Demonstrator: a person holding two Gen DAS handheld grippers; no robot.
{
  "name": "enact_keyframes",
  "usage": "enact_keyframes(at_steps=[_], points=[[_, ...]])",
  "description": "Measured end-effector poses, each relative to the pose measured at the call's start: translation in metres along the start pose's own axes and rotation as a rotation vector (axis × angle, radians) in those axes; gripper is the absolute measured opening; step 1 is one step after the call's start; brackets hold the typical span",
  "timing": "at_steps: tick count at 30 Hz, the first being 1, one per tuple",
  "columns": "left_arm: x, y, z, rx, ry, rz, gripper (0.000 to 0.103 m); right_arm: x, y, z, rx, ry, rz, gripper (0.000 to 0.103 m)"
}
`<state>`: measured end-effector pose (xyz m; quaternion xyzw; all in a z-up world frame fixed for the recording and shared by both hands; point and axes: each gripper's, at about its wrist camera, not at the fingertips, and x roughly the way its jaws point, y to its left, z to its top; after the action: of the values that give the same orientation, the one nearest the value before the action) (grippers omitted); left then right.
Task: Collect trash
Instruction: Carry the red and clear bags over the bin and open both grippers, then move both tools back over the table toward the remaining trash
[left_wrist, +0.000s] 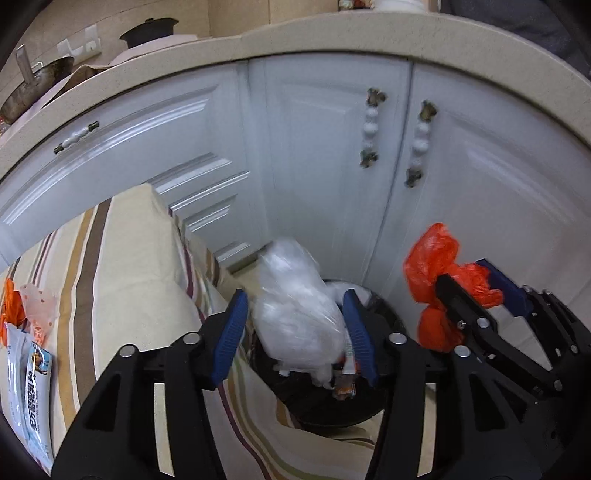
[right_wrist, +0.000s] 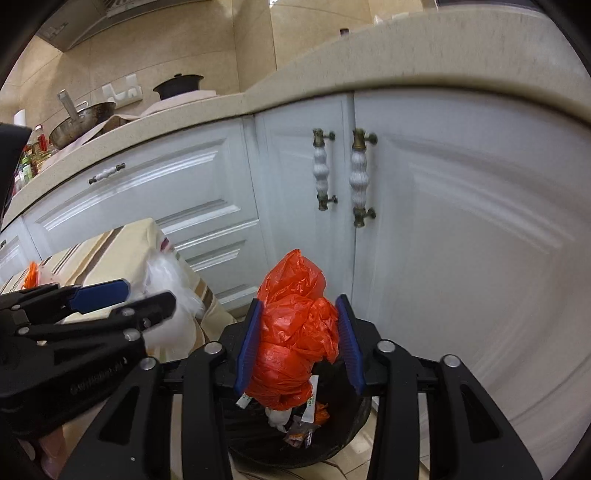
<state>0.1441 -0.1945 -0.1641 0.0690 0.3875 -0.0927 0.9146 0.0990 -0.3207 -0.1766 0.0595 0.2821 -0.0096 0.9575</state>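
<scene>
Holding: left gripper pinches a clear plastic bag between its blue pads.
Right gripper: clamped on a crumpled orange bag.
Bin: directly below both grippers, litter inside.

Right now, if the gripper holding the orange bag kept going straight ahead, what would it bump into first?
Probably the black trash bin just below the right gripper, which holds the orange bag. The white cabinet door lies farther behind; depth is hard to judge.
</scene>
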Motion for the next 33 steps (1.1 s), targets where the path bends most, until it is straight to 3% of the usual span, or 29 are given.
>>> enact_keyframes(at_steps=[3,12,22,33], points=[[0.013,0.007,0.004,-0.056,0.033,-0.023,0.07,0.011,-0.013,-0.002,0.038,0.018,-0.004,0.05],[-0.01,0.025,0.007,-0.048,-0.021,-0.005,0.075,0.002,-0.011,0.004,0.045,0.013,-0.012,0.05],[-0.078,0.095,-0.007,-0.102,-0.121,0.104,0.075,-0.034,0.048,0.02,0.0,-0.053,0.049,0.05],[-0.15,0.211,-0.057,-0.247,-0.161,0.282,0.075,-0.059,0.138,0.017,-0.082,-0.061,0.167,0.052]])
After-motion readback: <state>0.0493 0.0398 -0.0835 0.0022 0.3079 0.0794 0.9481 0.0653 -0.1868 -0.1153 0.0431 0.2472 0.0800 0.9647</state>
